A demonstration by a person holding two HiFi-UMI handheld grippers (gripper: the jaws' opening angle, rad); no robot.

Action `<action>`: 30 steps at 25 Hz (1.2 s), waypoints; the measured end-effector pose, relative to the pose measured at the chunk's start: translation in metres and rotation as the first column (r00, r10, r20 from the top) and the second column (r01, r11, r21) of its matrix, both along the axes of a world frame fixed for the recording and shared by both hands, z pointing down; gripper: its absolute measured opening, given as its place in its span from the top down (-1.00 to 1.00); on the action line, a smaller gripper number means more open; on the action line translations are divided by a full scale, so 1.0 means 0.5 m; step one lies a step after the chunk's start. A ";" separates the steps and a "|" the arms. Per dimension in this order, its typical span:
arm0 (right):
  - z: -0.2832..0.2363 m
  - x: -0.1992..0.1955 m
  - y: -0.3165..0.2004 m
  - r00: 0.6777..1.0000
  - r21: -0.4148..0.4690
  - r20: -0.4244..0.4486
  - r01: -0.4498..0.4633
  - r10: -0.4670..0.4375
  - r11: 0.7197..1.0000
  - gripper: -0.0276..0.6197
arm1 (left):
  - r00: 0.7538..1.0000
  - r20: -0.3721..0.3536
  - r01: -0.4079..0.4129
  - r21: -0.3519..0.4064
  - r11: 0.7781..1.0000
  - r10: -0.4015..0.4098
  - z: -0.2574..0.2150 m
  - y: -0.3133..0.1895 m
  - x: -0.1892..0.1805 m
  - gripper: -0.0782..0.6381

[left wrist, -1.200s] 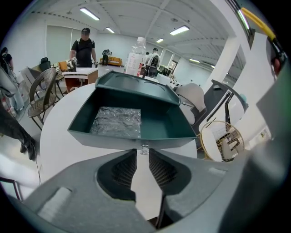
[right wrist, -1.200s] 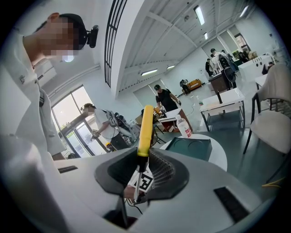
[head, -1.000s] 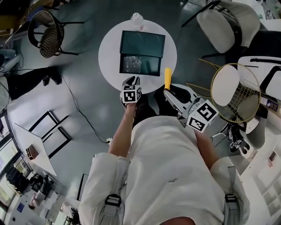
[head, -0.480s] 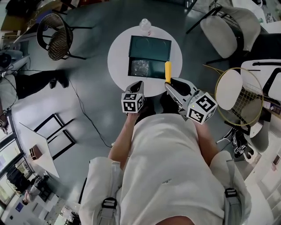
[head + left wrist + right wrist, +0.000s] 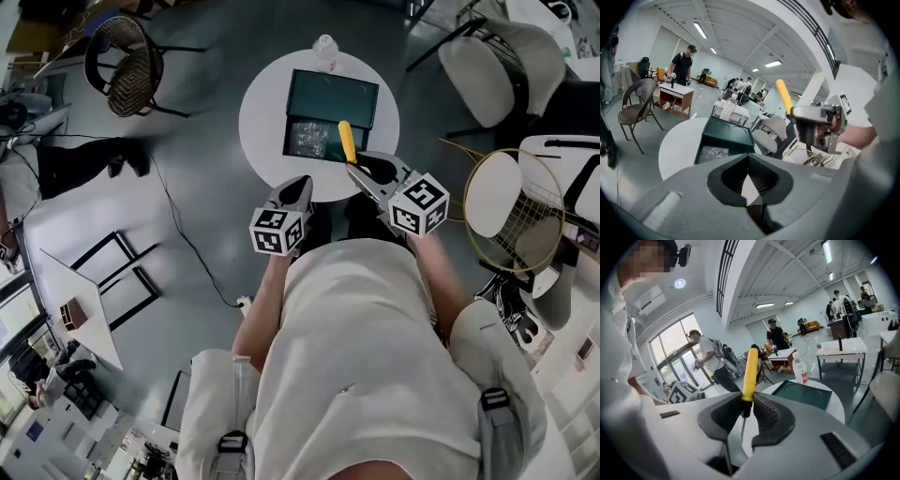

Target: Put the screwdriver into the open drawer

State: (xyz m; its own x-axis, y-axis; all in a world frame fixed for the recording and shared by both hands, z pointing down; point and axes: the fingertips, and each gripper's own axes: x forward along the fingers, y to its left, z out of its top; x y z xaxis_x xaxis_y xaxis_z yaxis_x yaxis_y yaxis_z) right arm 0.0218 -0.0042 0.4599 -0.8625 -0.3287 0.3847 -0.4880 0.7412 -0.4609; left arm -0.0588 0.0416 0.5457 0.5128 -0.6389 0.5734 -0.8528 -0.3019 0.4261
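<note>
Yellow plastic forms the handle of the single screwdriver (image 5: 750,366). Its thin metal shaft runs back between the jaws of the right gripper (image 5: 359,172), which are closed on the dark collar just below the handle. The handle projects forward of the jaws, and the long axis points away from the person toward the dark green box (image 5: 334,96).

In the head view, the handle tip lies over the right edge of the one open drawer (image 5: 298,148), so the drawer opening sits ahead and slightly to the left of the tool. The left gripper view shows the tool held well above the surface. A lowering move with a small leftward shift appears necessary.

The right gripper is the nearer one and the only one loaded. The jaws of the left gripper (image 5: 299,184) have just been closing and now meet, with nothing between them. It hangs near the front edge of the round white surface (image 5: 265,112).

Count: one screwdriver, one box with one open drawer, one crinkled clear packet (image 5: 307,137) inside it, one bottle (image 5: 325,49) behind the box.
</note>
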 end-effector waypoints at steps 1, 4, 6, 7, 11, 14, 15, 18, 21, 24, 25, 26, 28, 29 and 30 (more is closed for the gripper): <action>0.020 -0.004 -0.002 0.999 0.002 -0.029 0.019 -0.019 1.000 0.65 | 1.000 -0.003 -0.002 0.008 1.000 0.002 -0.007 0.002 -0.003 0.75; 0.082 -0.018 -0.007 0.990 0.001 -0.121 0.079 -0.078 0.997 0.65 | 1.000 0.000 0.003 0.022 1.000 -0.003 -0.021 0.013 -0.016 0.75; 0.121 -0.030 -0.010 0.978 -0.001 -0.175 0.119 -0.117 0.993 0.65 | 1.000 0.006 0.011 0.021 1.000 -0.011 -0.026 0.022 -0.028 0.75; 0.140 -0.035 -0.013 0.970 0.001 -0.203 0.139 -0.135 0.990 0.65 | 1.000 0.007 0.014 0.019 1.000 -0.015 -0.027 0.025 -0.033 0.75; 0.207 -0.058 -0.034 0.940 -0.012 -0.282 0.197 -0.192 0.980 0.65 | 0.999 -0.014 0.031 0.003 1.000 -0.031 -0.026 0.035 -0.048 0.75; 0.256 -0.077 -0.048 0.907 -0.017 -0.349 0.245 -0.235 0.969 0.65 | 0.998 -0.028 0.054 -0.023 0.998 -0.055 -0.020 0.048 -0.060 0.75; 0.274 -0.081 -0.051 0.891 -0.016 -0.378 0.266 -0.252 0.964 0.65 | 0.998 -0.031 0.060 -0.027 0.998 -0.061 -0.020 0.052 -0.060 0.75; 0.329 -0.092 -0.057 0.834 -0.019 -0.463 0.331 -0.302 0.943 0.65 | 0.997 -0.038 0.071 -0.031 0.997 -0.072 -0.021 0.060 -0.059 0.75; 0.375 -0.104 -0.060 0.762 -0.032 -0.546 0.395 -0.347 0.918 0.65 | 0.996 -0.047 0.077 -0.037 0.996 -0.079 -0.019 0.065 -0.062 0.75; 0.417 -0.107 -0.064 0.694 -0.058 -0.613 0.438 -0.379 0.897 0.65 | 0.995 -0.048 0.080 -0.049 0.996 -0.083 -0.013 0.071 -0.063 0.75; 0.429 -0.108 -0.067 0.680 -0.065 -0.624 0.444 -0.384 0.893 0.65 | 0.995 -0.047 0.083 -0.053 0.995 -0.085 -0.011 0.073 -0.064 0.75; 0.440 -0.110 -0.070 0.672 -0.073 -0.631 0.445 -0.387 0.893 0.65 | 0.995 -0.048 0.086 -0.058 0.995 -0.089 -0.008 0.074 -0.066 0.75; 0.459 -0.115 -0.076 0.665 -0.092 -0.638 0.436 -0.389 0.895 0.65 | 0.994 -0.054 0.096 -0.071 0.993 -0.100 -0.004 0.076 -0.069 0.75; 0.469 -0.117 -0.077 0.659 -0.104 -0.642 0.432 -0.392 0.896 0.65 | 0.993 -0.057 0.100 -0.078 0.992 -0.104 -0.001 0.077 -0.071 0.75; 0.479 -0.118 -0.078 0.650 -0.115 -0.649 0.431 -0.396 0.895 0.65 | 0.992 -0.060 0.103 -0.085 0.991 -0.108 0.003 0.079 -0.071 0.75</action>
State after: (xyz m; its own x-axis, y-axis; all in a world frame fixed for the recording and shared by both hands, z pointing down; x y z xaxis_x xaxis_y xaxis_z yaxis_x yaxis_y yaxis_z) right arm -0.0370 -0.0433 0.6994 -0.4608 -0.0313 0.8870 -0.2865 0.9511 -0.1153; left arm -0.0944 0.0808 0.5473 0.4821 -0.6439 0.5941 -0.8482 -0.1734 0.5005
